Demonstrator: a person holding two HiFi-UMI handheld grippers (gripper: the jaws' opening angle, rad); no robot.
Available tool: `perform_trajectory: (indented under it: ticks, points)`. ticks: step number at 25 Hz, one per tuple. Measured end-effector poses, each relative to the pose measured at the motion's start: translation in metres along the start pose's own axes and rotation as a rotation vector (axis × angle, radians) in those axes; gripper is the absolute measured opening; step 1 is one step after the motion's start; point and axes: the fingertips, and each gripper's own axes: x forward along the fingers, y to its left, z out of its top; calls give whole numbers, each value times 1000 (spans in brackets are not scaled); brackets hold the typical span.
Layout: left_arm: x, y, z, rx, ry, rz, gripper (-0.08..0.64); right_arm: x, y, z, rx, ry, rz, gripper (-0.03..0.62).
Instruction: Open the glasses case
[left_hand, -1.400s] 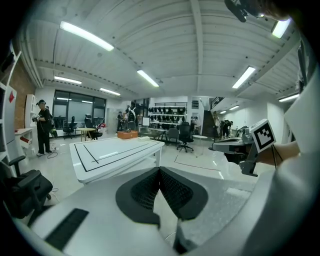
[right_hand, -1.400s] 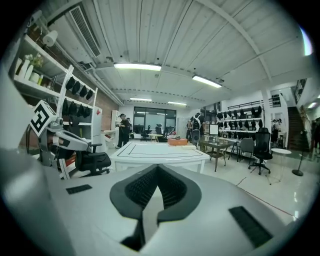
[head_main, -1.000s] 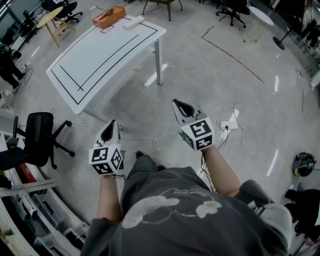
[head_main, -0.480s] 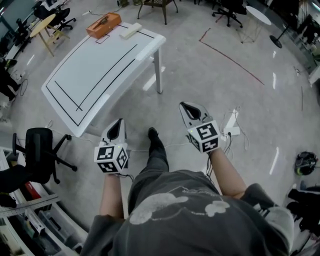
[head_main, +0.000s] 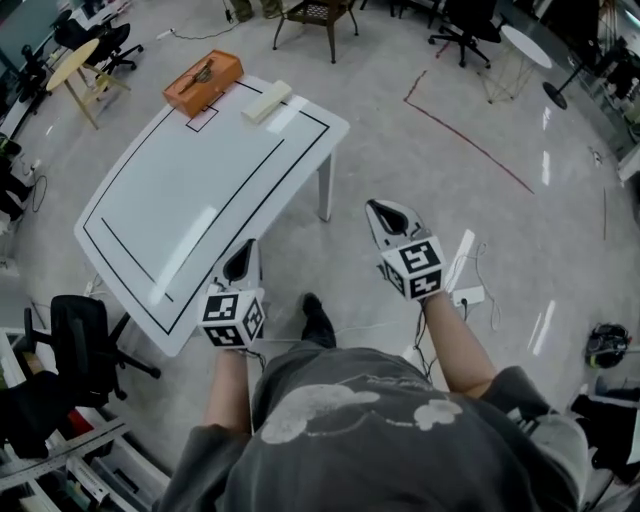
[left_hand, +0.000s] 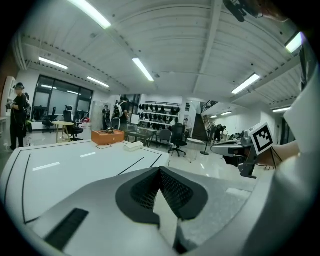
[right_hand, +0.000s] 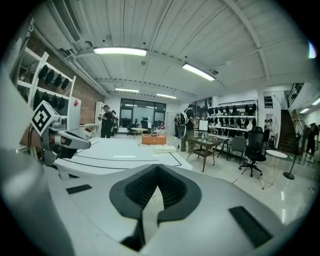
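Observation:
A cream glasses case (head_main: 266, 101) lies shut at the far end of the white table (head_main: 190, 190), next to an orange box (head_main: 203, 82) with a pair of glasses on top. The case (left_hand: 133, 145) and box (left_hand: 107, 136) appear far off in the left gripper view, and the case (right_hand: 164, 148) also in the right gripper view. My left gripper (head_main: 243, 246) hangs at the table's near edge, shut and empty. My right gripper (head_main: 372, 206) is over the floor to the right of the table, also shut with nothing in it.
A black office chair (head_main: 80, 330) stands left of the table's near corner. A power strip with cables (head_main: 468, 296) lies on the floor at the right. A wooden chair (head_main: 318, 12) and more office chairs stand beyond the table. People stand in the background.
The person has walked toward the table, which is now nearer and larger. Both grippers moved forward with the person; the left one now reaches the table's near edge. Jaws unchanged.

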Motion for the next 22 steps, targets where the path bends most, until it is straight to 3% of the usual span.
perform_trajectory:
  ticks: [8, 16, 22]
  points:
    - [84, 55, 32, -29, 22, -9, 2, 107, -33, 32, 2, 13, 18, 0]
    - [126, 88, 48, -58, 15, -3, 2, 162, -47, 36, 0, 35, 31, 0]
    - [148, 103, 57, -66, 14, 51, 2, 200, -67, 50, -19, 21, 78, 0]
